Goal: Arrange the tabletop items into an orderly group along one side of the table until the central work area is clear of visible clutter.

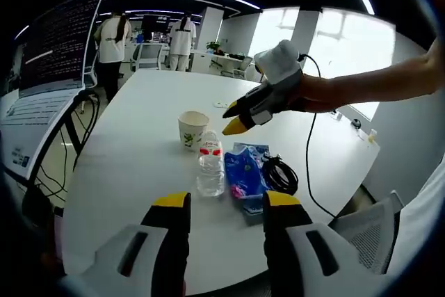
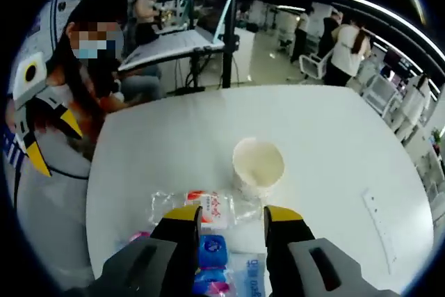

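One cup [image 1: 193, 129]; one bottle [image 1: 210, 167]

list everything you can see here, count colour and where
paper cup: 1, cream with a green print, upright on the table beyond the bottle
water bottle: 1, clear with a red label, between the cup and the left gripper
plastic packet: 1, blue with pink, flat beside the bottle
cable: 1, black, coiled beside the packet, a lead running off the table edge
table: 1, white, under all the items
monitors: 2, dark screen and a pale one, on a stand beside the table
people: several, standing in the background
left gripper: 1, grey with yellow tips, jaws apart, holding nothing
right gripper: 1, same colours, jaws apart above the bottle
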The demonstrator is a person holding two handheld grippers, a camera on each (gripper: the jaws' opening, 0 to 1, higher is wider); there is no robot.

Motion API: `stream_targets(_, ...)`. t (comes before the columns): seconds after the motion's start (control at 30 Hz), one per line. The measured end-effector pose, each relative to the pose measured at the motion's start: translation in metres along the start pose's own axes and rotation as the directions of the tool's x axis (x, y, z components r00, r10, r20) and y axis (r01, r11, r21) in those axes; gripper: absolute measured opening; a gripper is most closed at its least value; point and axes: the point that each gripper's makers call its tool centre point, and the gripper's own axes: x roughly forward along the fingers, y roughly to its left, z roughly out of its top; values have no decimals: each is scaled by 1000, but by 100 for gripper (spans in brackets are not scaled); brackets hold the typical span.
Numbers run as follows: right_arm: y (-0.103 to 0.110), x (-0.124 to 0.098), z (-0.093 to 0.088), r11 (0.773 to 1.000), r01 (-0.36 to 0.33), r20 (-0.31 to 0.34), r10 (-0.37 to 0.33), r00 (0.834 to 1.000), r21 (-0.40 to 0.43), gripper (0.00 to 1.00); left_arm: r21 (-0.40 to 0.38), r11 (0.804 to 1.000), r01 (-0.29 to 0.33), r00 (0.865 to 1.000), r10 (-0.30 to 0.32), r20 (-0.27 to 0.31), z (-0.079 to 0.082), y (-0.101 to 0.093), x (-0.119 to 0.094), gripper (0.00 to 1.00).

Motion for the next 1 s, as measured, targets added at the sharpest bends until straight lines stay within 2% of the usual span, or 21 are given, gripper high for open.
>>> stream_targets(0.2, 10, -18, -34, 997, -5, 10, 4, 1000, 80, 40, -26, 1000, 6, 1000, -6, -1, -1, 0, 9, 39)
stream_targets(0.47, 14, -45, -60, 989, 21, 38, -27, 999, 147, 43, -32, 999, 17, 1000, -17, -15, -2, 3, 21, 38)
stream_targets(0.7, 2, -84, -77, 978, 81, 74, -96, 993, 191, 44, -31, 999, 23, 999, -24, -25, 1, 4, 33, 38)
stream_targets(1.0, -19, -136, -108, 968, 150, 70, -166, 984, 199, 46, -11, 999, 31, 999, -31, -35, 7, 3, 48, 38)
